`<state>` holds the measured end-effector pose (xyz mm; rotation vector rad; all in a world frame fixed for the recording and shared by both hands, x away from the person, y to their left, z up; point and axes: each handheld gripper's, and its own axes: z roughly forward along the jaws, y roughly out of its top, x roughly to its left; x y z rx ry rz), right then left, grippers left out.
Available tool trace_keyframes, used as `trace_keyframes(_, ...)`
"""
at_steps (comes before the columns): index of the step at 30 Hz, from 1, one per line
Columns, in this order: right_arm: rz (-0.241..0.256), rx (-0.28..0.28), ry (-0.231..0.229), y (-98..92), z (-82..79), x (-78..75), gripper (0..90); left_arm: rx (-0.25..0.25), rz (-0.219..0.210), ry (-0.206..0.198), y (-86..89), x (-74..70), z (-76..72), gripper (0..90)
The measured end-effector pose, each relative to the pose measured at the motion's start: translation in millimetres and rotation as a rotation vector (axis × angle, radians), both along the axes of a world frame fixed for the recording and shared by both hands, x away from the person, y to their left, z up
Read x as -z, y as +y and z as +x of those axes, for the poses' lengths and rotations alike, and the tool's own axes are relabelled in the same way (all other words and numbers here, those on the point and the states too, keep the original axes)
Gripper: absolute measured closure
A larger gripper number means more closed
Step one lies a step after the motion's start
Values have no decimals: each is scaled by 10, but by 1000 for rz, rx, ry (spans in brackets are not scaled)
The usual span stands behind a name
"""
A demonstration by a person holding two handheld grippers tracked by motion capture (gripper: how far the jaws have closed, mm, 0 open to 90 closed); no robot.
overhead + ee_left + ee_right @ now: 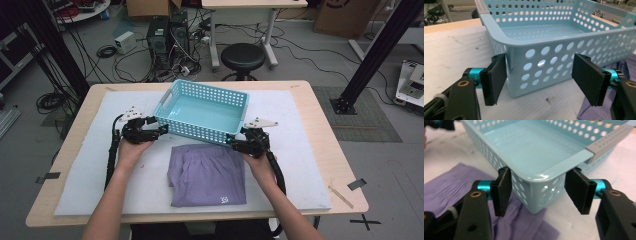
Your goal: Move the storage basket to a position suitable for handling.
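An empty light-blue perforated basket (202, 110) sits on the white mat, its near edge next to a folded purple garment (207, 172). My left gripper (159, 131) is at the basket's near-left corner. In the left gripper view this gripper (540, 60) is open, its pads (495, 77) straddling the corner of the basket (554, 32). My right gripper (231, 141) is at the near-right corner. In the right gripper view that gripper (539, 173) is open too, with the corner of the basket (541, 147) between its pads and the purple garment (446, 187) beneath.
The white mat (85, 165) covers most of the wooden table (325, 145). A black stool (243, 57) stands just beyond the far edge. Computer towers (167, 37) and cables lie on the floor behind. Black frame posts (372, 55) rise at both sides.
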<state>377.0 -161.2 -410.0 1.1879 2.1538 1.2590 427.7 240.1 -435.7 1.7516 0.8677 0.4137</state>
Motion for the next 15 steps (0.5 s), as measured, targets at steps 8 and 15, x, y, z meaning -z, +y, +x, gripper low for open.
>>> trace_keyframes(8, 36, 65, 25, -233, 165, -8, 446, 26, 28, 9, -238, -30, -56, 288)
trace_keyframes(15, 32, 90, 59, -348, 233, 49, 426, 53, 64, -7, -350, -41, -112, 290)
